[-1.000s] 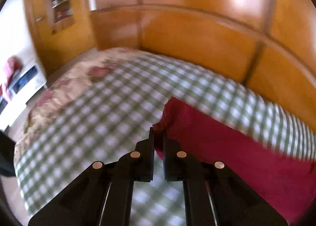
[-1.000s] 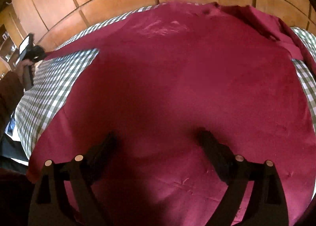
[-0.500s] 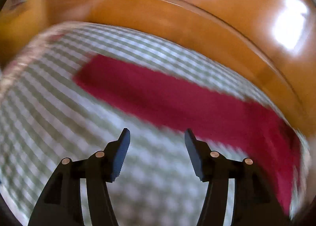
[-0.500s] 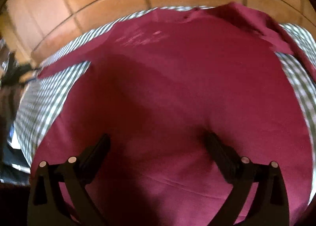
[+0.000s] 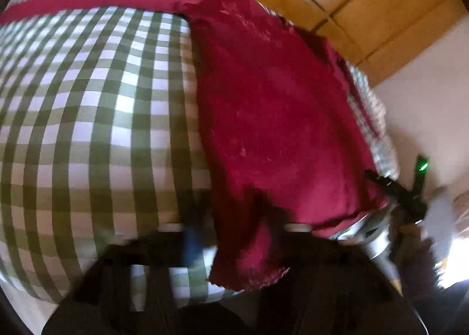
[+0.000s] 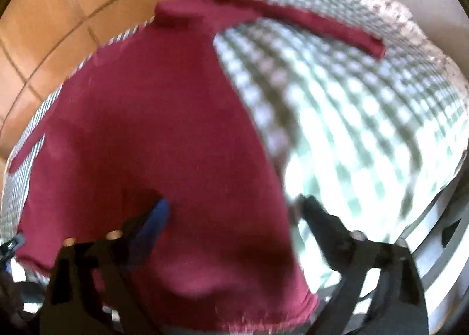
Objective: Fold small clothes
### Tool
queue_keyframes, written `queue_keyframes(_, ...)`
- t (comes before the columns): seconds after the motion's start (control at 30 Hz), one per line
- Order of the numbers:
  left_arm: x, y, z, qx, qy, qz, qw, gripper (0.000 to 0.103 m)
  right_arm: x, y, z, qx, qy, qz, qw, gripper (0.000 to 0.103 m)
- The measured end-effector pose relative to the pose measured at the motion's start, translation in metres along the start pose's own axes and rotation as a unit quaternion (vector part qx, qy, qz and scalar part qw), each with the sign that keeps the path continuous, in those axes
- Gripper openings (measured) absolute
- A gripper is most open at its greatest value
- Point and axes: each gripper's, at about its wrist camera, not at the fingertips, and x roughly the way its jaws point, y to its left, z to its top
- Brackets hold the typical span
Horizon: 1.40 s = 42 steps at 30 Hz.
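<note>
Your left gripper: jaws just closed, pinching the red garment's hem.
Your right gripper: jaws apart, narrowing, straddling the garment's edge.
Bed: checked cover.

L gripper no longer sits out over the checked bedcover by the sleeve; it's now at the near hem corner of the red top, jaws opened then shut again, hem cloth at the fingers, blurred. R gripper now straddles the top's side edge near the bed's near edge, jaws narrowing, not pinching.
</note>
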Motion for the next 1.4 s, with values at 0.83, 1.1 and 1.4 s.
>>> queue_keyframes(0.83,-0.035,-0.031,0.055,0.052,-0.095,0.07,0.9916,0.072,-0.044,-0.058,0.02,0.1,-0.05,0.01,0.994,0.073)
queue_keyframes(1.1,0.045,-0.074,0.098,0.112,-0.105,0.121,0.9806,0.072,-0.022,-0.101,0.091,0.09,-0.126,-0.134,0.979,0.076)
queue_keyframes(1.4,0.108,-0.057,0.126,0.085,-0.085,0.151,0.9812,0.079,0.069,-0.137,0.165,0.024,-0.069,-0.246,0.966,0.06)
